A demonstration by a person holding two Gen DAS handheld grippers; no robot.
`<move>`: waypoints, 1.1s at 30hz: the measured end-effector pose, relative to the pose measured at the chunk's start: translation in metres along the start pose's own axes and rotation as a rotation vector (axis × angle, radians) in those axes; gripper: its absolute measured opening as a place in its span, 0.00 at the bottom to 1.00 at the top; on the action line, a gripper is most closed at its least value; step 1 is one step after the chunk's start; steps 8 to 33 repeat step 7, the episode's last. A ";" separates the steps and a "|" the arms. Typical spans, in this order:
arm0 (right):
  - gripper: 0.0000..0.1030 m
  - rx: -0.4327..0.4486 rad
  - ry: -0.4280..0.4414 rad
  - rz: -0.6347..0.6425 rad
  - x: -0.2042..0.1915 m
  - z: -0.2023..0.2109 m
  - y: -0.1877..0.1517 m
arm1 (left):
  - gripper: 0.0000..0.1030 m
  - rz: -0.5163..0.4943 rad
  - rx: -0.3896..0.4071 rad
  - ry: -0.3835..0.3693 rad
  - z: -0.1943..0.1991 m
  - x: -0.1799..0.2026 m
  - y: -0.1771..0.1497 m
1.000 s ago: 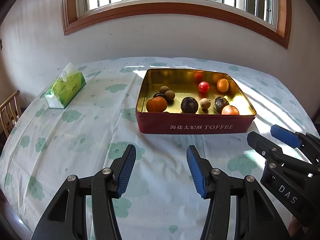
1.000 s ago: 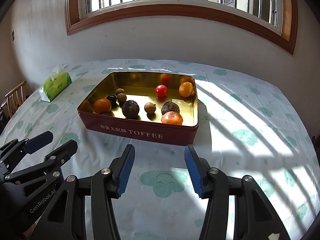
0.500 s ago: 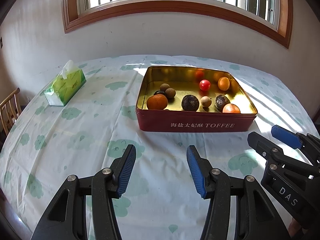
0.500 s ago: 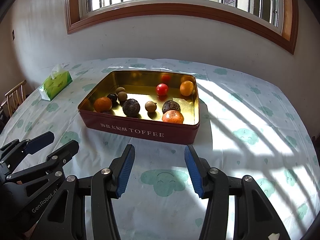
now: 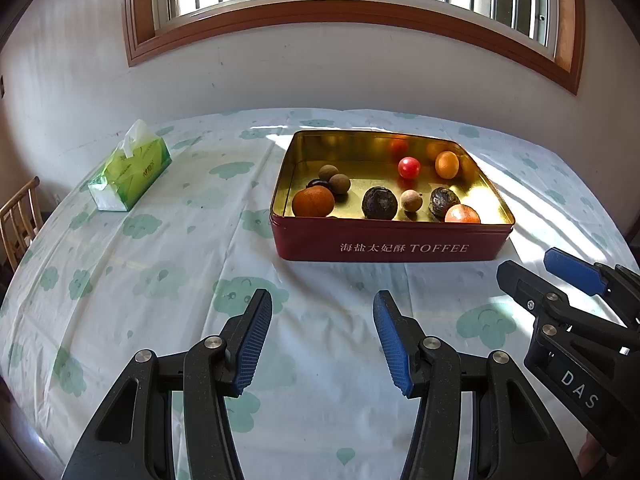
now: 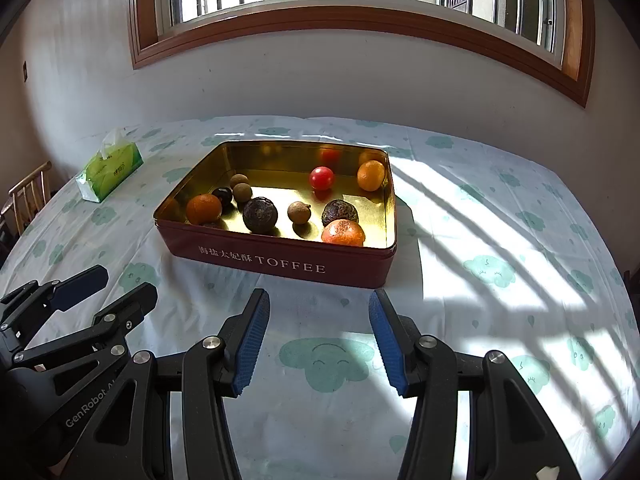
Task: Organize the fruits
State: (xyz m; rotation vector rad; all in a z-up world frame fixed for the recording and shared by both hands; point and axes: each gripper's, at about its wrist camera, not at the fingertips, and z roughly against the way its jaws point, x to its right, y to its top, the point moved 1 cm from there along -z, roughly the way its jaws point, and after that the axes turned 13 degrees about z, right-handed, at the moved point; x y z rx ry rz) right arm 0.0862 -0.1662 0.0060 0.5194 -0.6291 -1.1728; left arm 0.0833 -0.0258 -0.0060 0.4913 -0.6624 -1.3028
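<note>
We've got both claws parked over the tablecloth (image 5: 168,280), short of the red toffee tin (image 5: 392,246). Our left gripper (image 5: 322,340) sits with its blue pads apart, nothing between them, and the right gripper (image 6: 318,340) is the same: parted and empty. All the fruit is inside the tin: an orange (image 5: 313,201) at the near left corner, a red tomato (image 5: 409,168) toward the back, plus dark wrinkly ones and little brown ones. A green tissue pack (image 5: 130,174) sits well off to the left.

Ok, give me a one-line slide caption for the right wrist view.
Right tool open and empty above the tablecloth, facing the red toffee tin of mixed fruits.
</note>
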 end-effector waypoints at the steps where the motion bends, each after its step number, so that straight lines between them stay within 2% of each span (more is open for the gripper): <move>1: 0.48 0.000 0.000 -0.001 0.000 0.000 0.000 | 0.53 0.000 0.001 0.002 0.000 0.000 0.000; 33: 0.48 -0.001 0.000 0.000 0.000 0.000 -0.001 | 0.53 -0.001 -0.007 -0.006 0.000 0.002 -0.001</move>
